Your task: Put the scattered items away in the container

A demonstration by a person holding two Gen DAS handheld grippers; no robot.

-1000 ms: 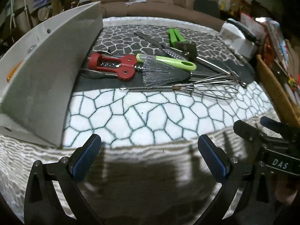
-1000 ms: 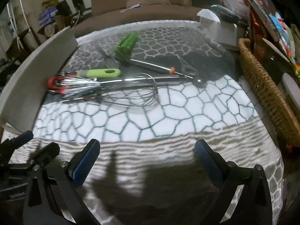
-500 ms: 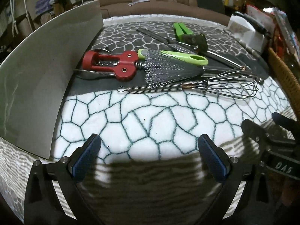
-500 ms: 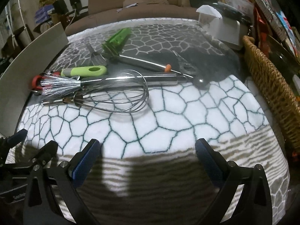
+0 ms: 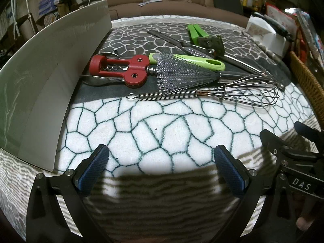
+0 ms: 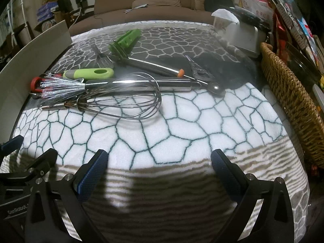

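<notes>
Kitchen tools lie in a heap on the patterned cloth: a red corkscrew [image 5: 121, 69], a green-handled tool [image 5: 198, 60], a spring whisk [image 5: 182, 77] and a wire balloon whisk [image 5: 243, 96], also in the right wrist view [image 6: 121, 105]. Green tongs [image 6: 125, 40] and a steel-handled tool [image 6: 149, 65] lie farther back. A grey-white container [image 5: 40, 77] stands at the left. My left gripper [image 5: 162, 168] is open and empty, short of the tools. My right gripper [image 6: 160, 168] is open and empty, beside it.
A wicker basket [image 6: 291, 95] stands at the right edge. A white tissue box [image 6: 239, 34] sits at the back right, with packets behind it. A brown sofa [image 6: 162, 4] is beyond the table. Bare cloth [image 6: 182, 125] lies between the grippers and the tools.
Both grippers have moved forward over the cloth toward the tools, which now look nearer. Both stay open and empty. The tools have not moved.
</notes>
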